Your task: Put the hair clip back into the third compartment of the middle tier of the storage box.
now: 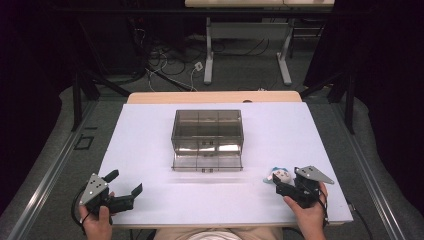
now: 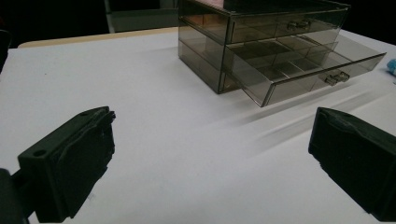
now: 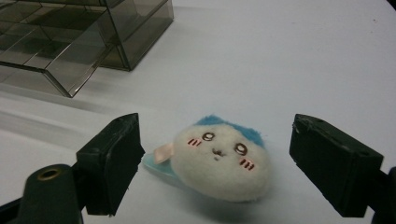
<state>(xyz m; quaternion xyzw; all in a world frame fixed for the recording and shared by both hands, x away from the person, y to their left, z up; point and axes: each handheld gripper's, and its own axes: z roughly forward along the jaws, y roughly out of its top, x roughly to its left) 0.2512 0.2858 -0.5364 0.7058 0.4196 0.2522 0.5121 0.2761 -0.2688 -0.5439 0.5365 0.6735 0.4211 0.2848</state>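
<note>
The right tongs [image 3: 215, 163] stand open around a plush toy [image 3: 219, 158] on the bench [image 1: 150, 150], pads clear of it. The left tongs [image 2: 210, 163] gape wide, empty, facing the drawer box [image 2: 261, 46].

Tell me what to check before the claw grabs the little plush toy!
1. Plush toy lies between the right gripper jaws: ok.
2. Jaws open, not touching the toy: ok.
3. Bottom drawer of the clear drawer box pulled out: ok.
4. Drawer compartments look empty: ok.
5. Left gripper open, off to the side: ok.
6. Toy's underside free of the table: cannot tell.
</note>
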